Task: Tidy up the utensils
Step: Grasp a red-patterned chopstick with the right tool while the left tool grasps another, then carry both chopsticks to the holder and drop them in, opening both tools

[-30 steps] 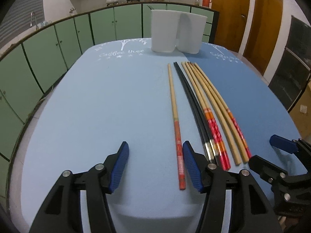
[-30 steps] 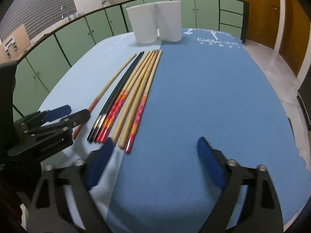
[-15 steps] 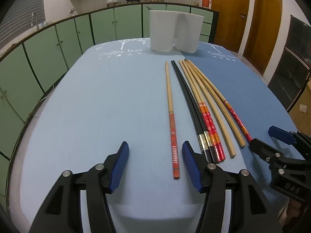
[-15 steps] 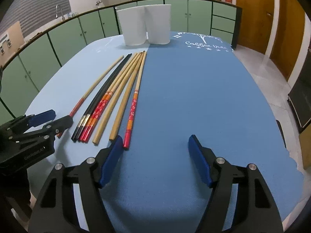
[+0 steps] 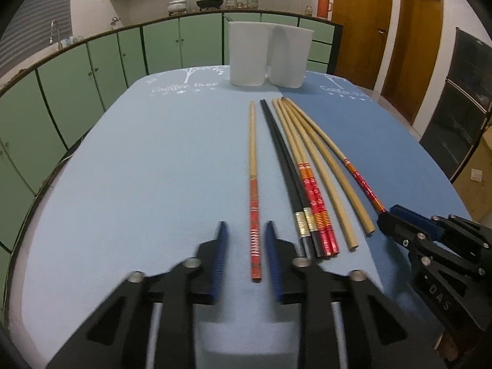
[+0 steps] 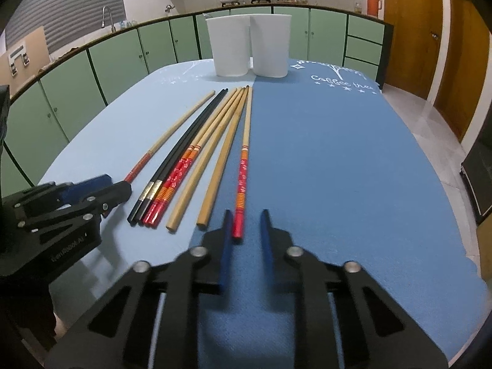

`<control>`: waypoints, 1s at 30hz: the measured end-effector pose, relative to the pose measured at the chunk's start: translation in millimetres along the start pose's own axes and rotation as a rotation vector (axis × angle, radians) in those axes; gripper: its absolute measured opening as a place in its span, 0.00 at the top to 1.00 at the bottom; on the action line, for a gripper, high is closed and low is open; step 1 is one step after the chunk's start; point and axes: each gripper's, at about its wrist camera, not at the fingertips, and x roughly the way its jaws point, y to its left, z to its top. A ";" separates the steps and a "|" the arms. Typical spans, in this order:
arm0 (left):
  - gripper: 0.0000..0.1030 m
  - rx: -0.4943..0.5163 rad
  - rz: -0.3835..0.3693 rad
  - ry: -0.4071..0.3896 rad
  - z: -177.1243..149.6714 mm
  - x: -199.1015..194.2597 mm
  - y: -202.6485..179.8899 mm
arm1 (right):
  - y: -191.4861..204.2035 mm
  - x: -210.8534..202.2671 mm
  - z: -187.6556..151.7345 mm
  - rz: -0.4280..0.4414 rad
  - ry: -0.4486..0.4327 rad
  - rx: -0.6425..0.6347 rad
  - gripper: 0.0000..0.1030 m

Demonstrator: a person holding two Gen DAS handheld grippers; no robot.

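Observation:
Several chopsticks lie side by side on the blue table. My left gripper [image 5: 246,230] is open, its narrowed jaws on either side of the red end of the leftmost red-handled chopstick [image 5: 253,190]. My right gripper [image 6: 246,218] is open, its narrowed jaws around the red end of the rightmost red-handled chopstick [image 6: 243,172]. Between them lie a black pair [image 5: 287,169], a red-ended pair [image 5: 310,181] and two plain bamboo sticks [image 5: 332,190]. Two white cups [image 5: 247,53] [image 5: 290,57] stand at the table's far end.
The table [image 5: 138,169] has a light blue half and a darker blue half [image 6: 338,153]. Green cabinets [image 5: 77,70] curve around the left and back. Wooden doors [image 5: 359,24] are at the right. Each gripper shows in the other's view, left gripper [image 6: 70,196], right gripper [image 5: 430,240].
Both grippers have narrowed their jaws from wide open. The left one now straddles the leftmost chopstick's end; the right one has shifted left and straddles the rightmost chopstick's end.

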 end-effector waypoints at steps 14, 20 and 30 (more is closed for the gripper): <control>0.95 0.021 -0.019 -0.027 17.3 -25.3 -5.1 | -15.2 -24.3 19.1 0.030 -0.040 0.037 0.95; 0.95 0.026 -0.024 -0.104 43.5 -56.5 -1.4 | -20.1 -51.4 42.9 0.036 -0.116 0.018 0.95; 0.95 0.029 -0.034 -0.240 91.3 -96.0 2.9 | -35.2 -88.9 89.3 0.074 -0.211 0.043 0.95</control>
